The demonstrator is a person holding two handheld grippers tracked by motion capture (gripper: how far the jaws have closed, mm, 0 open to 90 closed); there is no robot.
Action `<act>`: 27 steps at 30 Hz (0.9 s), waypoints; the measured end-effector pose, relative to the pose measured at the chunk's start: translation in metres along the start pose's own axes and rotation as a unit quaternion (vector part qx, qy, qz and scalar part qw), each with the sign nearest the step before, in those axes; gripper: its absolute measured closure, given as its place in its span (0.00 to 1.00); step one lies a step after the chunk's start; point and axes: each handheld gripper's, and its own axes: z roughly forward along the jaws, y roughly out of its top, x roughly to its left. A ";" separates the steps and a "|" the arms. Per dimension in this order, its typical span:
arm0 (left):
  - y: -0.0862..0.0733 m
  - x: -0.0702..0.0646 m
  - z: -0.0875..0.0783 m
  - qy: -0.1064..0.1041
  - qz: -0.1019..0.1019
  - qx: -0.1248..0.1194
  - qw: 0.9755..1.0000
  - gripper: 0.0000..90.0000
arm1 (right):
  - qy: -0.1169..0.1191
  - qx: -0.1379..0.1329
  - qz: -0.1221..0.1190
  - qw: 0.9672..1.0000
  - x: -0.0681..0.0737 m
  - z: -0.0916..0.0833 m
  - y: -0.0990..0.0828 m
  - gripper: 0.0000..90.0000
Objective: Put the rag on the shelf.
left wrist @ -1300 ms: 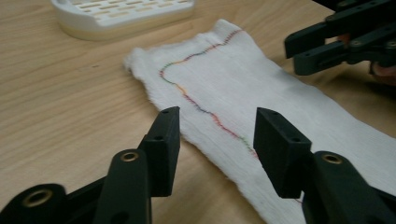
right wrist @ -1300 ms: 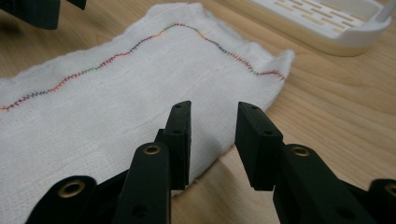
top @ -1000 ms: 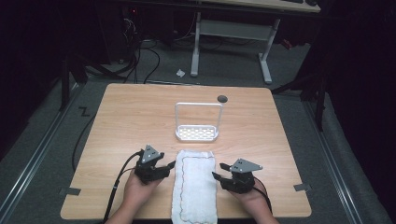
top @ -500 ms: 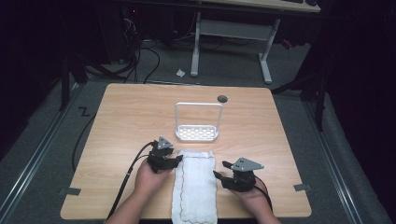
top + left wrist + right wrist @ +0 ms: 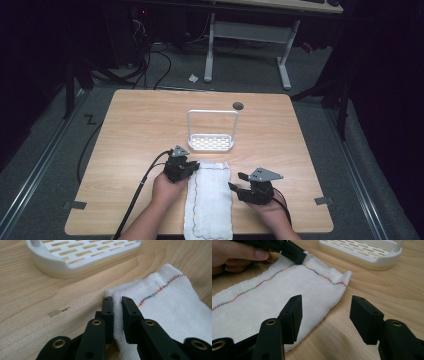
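From the high view, I am sitting at a wooden desk (image 5: 130,130) with a folded white towel (image 5: 210,197) lying lengthwise at the near edge between my two hands, and a white slotted rack (image 5: 211,142) standing just beyond it. My left gripper (image 5: 186,166) is resting at the towel's far left corner, while my right gripper (image 5: 241,181) is waiting just beside the towel's right edge. In the left gripper view, my fingers (image 5: 108,315) have just been closing and are now pinching the towel's corner hem, with cloth bunched between them. In the right gripper view, my fingers (image 5: 292,315) are standing wide apart and grasping nothing, one over the towel's edge and the other over bare wood. I judge the work to be barely starting: one corner is being gripped, the second grasp is not yet made, and the towel is lying flat, unlifted.
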 end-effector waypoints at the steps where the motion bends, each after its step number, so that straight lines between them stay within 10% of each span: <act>1: 0.000 0.000 0.000 0.000 0.000 0.000 1.000 0.91 | 0.000 0.000 0.000 1.000 0.000 0.000 0.000 0.48; 15: -0.001 0.001 -0.002 0.005 -0.015 -0.004 1.000 0.91 | -0.052 0.023 0.025 0.998 -0.010 0.039 0.035 0.56; 27: -0.001 0.003 -0.002 -0.001 -0.020 -0.003 1.000 0.91 | -0.037 0.065 0.051 0.996 -0.021 0.059 0.036 0.70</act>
